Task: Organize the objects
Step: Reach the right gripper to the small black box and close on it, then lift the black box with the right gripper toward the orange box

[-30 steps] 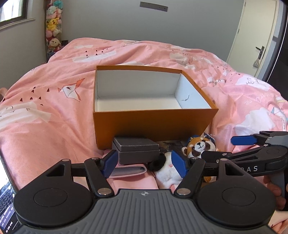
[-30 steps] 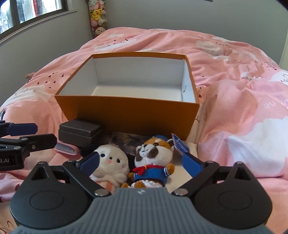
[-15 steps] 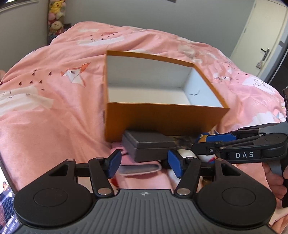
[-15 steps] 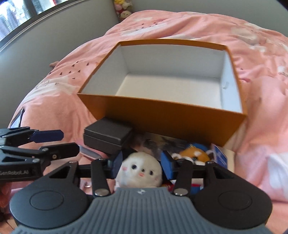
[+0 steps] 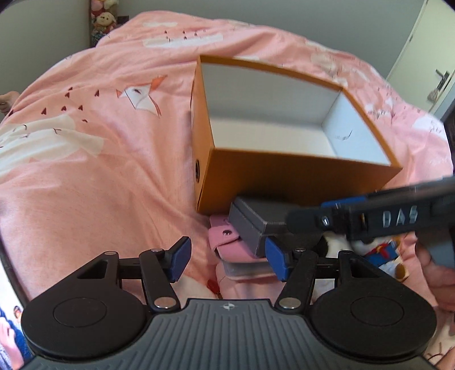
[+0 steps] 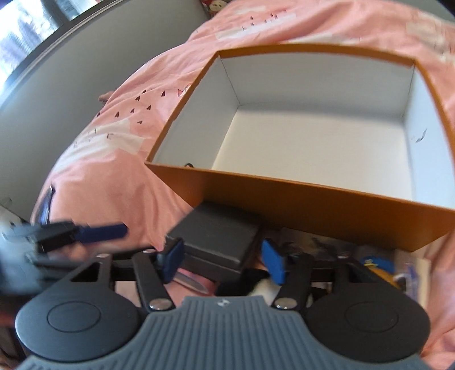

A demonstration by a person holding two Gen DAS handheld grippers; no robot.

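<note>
An open orange box (image 5: 298, 173) with a white inside lies on the pink bed; it shows in the right wrist view too, orange box (image 6: 327, 199). A dark grey box (image 5: 253, 216) rests against its near wall, on top of a pink case (image 5: 236, 244). My left gripper (image 5: 229, 261) is open, low over the pink case, its pads not pressing it. My right gripper (image 6: 223, 261) hovers over the grey box (image 6: 216, 236); its jaws are opening and the box's near corner lies between them, ungripped. A white plush (image 6: 264, 287) peeks out under its right finger.
A plush in blue clothes (image 5: 381, 250) lies at the right behind the right gripper's arm (image 5: 398, 219). The pink duvet (image 5: 99, 170) spreads to the left of the box. A door (image 5: 435, 57) stands at the far right, soft toys (image 5: 103, 17) at the far left.
The right gripper closed on the white plush half a second ago, then let go and swung left over the grey box. The left gripper slid left and lower, its jaws a little narrower.
</note>
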